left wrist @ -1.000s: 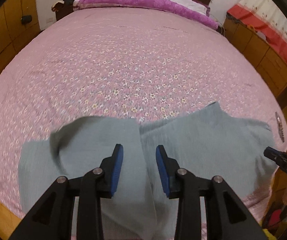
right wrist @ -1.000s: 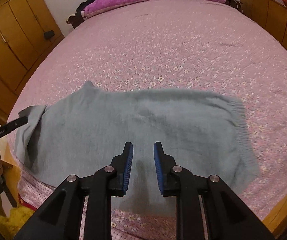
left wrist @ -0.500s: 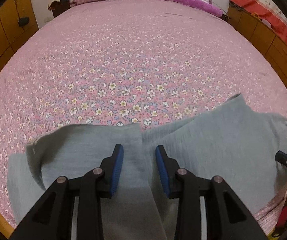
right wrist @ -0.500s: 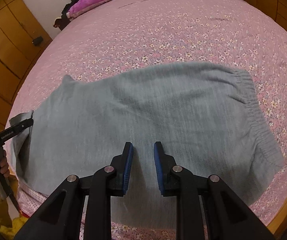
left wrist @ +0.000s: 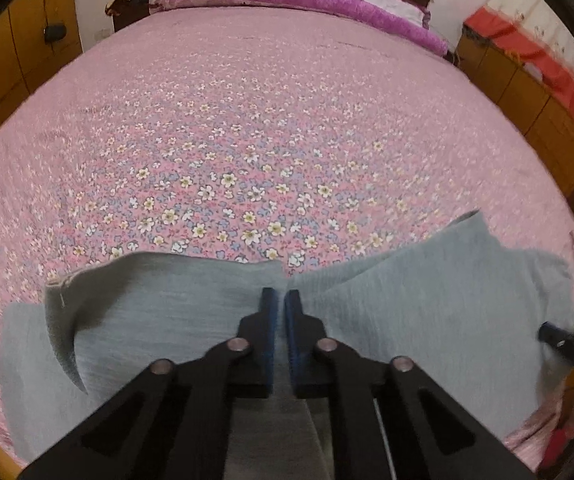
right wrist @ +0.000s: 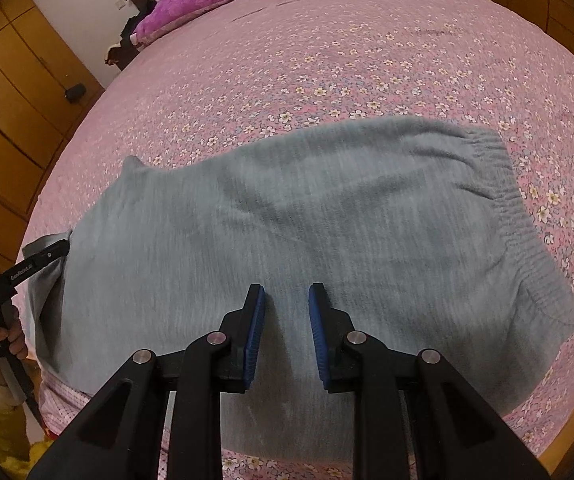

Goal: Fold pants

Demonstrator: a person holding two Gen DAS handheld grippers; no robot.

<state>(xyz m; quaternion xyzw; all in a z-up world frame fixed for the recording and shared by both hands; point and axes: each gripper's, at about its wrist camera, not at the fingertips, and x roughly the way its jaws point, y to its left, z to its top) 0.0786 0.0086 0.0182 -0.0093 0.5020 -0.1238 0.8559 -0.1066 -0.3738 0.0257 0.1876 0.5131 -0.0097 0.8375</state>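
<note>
White lettering "GenRobot.AI" runs along the left gripper [right wrist: 49, 255] arm.

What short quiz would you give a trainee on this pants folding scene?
1. True or false: the grey pants lie on a pink floral bedspread.
2. In the right wrist view, the elastic waistband is at the pants' A) left end, B) right end, C) out of sight.
3. Fill in: the right gripper is ____ (open or shut).
Key: 1 true; 2 B; 3 open.
</note>
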